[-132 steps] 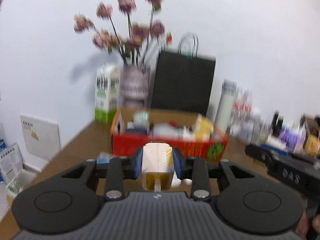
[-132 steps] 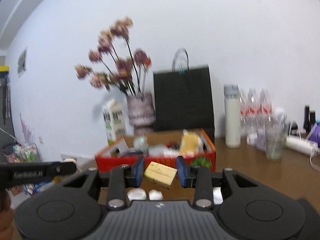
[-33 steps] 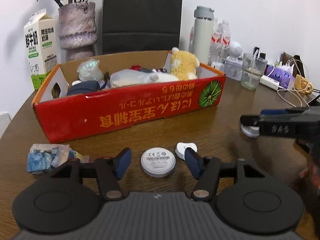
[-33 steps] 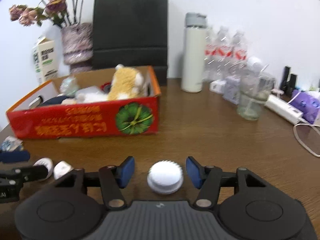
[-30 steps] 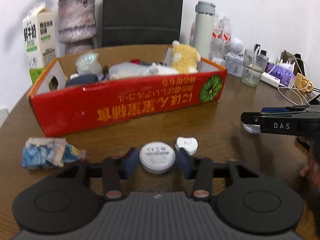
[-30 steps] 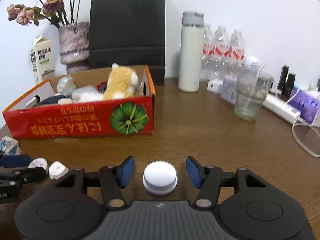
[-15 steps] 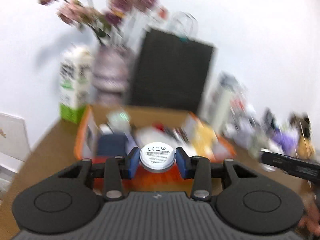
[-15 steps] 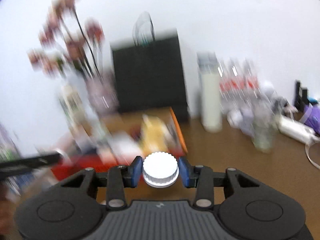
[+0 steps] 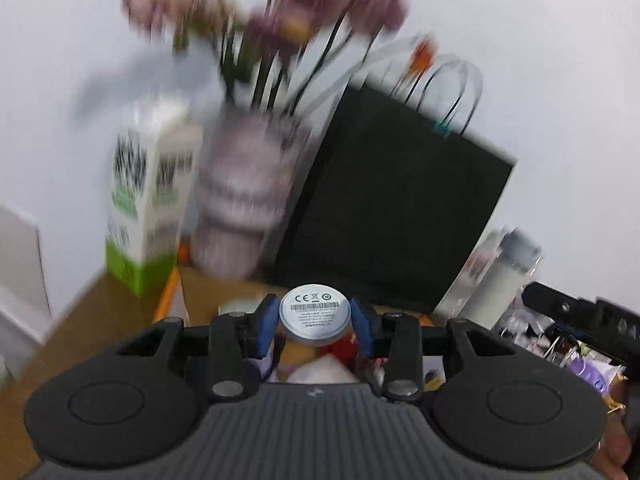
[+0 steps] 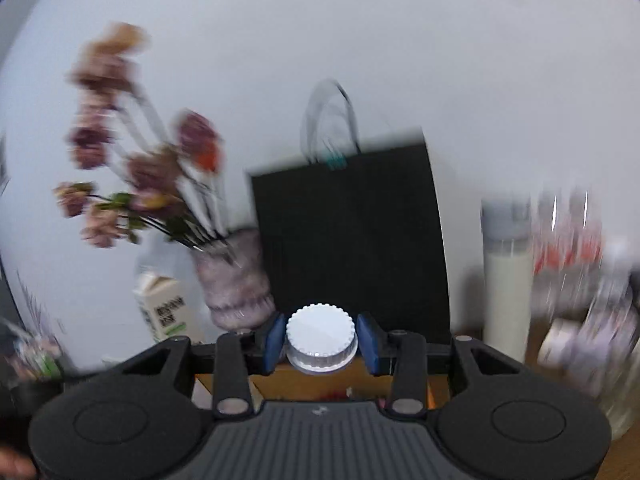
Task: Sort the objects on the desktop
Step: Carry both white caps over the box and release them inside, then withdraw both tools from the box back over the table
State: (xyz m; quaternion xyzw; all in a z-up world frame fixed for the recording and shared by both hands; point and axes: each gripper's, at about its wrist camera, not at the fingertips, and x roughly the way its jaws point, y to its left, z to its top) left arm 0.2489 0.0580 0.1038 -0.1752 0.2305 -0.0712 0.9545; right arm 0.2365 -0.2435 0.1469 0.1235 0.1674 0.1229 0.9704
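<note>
White wall fills the background of both views, with a brown wooden worktop [image 9: 80,320] below it, all of it smeared by motion blur. Against the wall stand a black paper bag [image 9: 396,216], a pale ribbed vase [image 9: 244,196] of pink flowers and a white and green milk carton [image 9: 148,204].

Seen from the left wrist camera, the left gripper [image 9: 315,324] is raised above the worktop and points slightly downward. Its blue pads press on both sides of a flat round silver disc [image 9: 315,317], whose printed label and barcode face the camera. Just beneath the disc lies the orange-rimmed cardboard box [image 9: 170,300], with blurred items inside it. At the right edge, this view alone shows the dark body of the right gripper [image 9: 580,320] and part of a hand [image 9: 612,452].

Seen from the right wrist camera, the right gripper [image 10: 321,342] is also lifted and aimed a little downward, level in the frame. Its blue pads clamp a white ridged cap [image 10: 321,338], held flat side up. Part of the box shows under it. Only this view shows the tall white flask [image 10: 508,280] with a grey lid and the blurred clear bottles [image 10: 568,232] at right.
</note>
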